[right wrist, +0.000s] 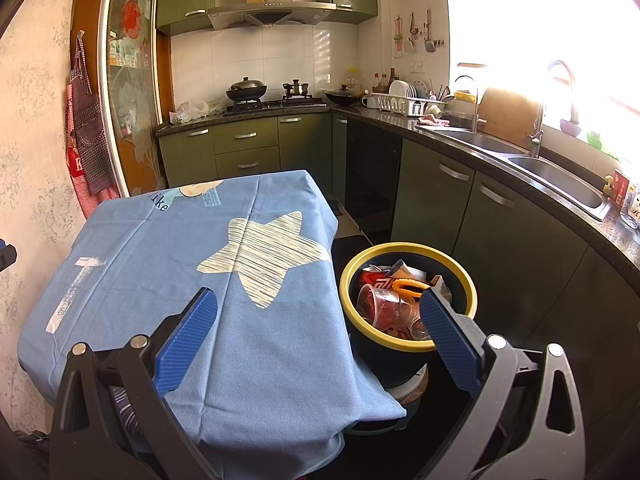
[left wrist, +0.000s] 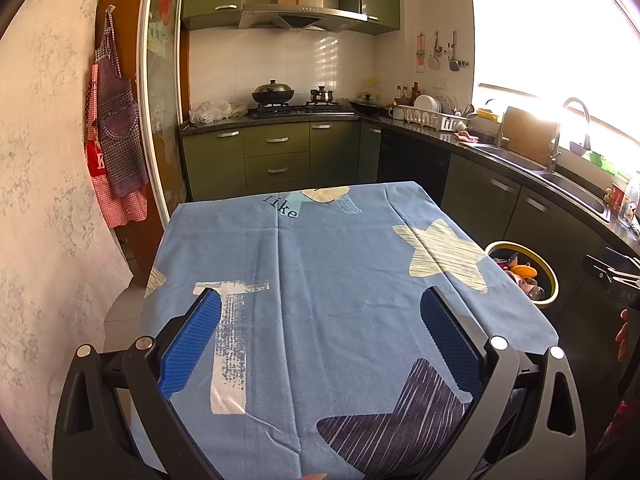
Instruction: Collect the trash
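A dark bin with a yellow rim (right wrist: 408,346) stands on the floor right of the table and holds trash: a crushed clear plastic cup (right wrist: 386,304), a red can (right wrist: 372,278), an orange piece (right wrist: 408,287) and paper scraps. The same bin (left wrist: 550,280) shows at the table's right edge in the left wrist view. My left gripper (left wrist: 320,298) hovers open over the blue star-patterned tablecloth (left wrist: 320,264), nothing between its fingers. My right gripper (right wrist: 318,298) is open above the table's right edge, its right finger (right wrist: 448,332) over the bin. It holds nothing.
The blue cloth (right wrist: 160,280) covers the table and hangs over its sides. Green cabinets and a dark counter (right wrist: 500,176) with a sink (right wrist: 560,178) run along the right and back. A stove with pots (right wrist: 272,96) is at the back. Aprons (left wrist: 114,132) hang on the left wall.
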`<state>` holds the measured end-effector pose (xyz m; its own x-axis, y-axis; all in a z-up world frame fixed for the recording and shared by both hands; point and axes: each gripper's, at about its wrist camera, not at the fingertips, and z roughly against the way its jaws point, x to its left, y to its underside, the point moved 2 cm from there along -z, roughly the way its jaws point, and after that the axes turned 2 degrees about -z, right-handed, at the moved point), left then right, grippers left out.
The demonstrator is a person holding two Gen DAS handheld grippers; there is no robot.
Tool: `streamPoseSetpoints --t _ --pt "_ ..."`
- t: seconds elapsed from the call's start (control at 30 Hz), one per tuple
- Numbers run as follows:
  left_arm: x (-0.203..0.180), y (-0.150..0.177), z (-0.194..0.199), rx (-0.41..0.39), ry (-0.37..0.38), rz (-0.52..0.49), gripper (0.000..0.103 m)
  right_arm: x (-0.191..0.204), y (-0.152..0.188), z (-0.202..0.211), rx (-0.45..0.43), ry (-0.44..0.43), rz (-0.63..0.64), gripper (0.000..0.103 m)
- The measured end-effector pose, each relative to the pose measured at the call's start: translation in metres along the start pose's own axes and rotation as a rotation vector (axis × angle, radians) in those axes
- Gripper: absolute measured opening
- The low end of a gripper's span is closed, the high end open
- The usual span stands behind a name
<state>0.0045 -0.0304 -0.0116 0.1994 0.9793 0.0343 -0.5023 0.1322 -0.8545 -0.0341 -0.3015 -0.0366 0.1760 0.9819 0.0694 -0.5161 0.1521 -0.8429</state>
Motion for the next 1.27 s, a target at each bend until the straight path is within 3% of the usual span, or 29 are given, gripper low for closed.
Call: streamPoseSetpoints --t 0.97,1.13,1.27 --pt "0.007 0.001 -0.014 0.018 0.035 0.016 0.098 0.009 0.006 -0.006 0.017 -0.007 0.007 0.096" --pt "0.016 -0.005 -0.038 0.054 0.025 0.009 0.098 0.014 0.001 -0.018 0.026 -0.009 0.022 0.096" --pt "0.031 -0.016 -0.078 0.083 -0.005 0.006 0.098 0.028 -0.017 -0.046 0.048 -0.056 0.043 0.096"
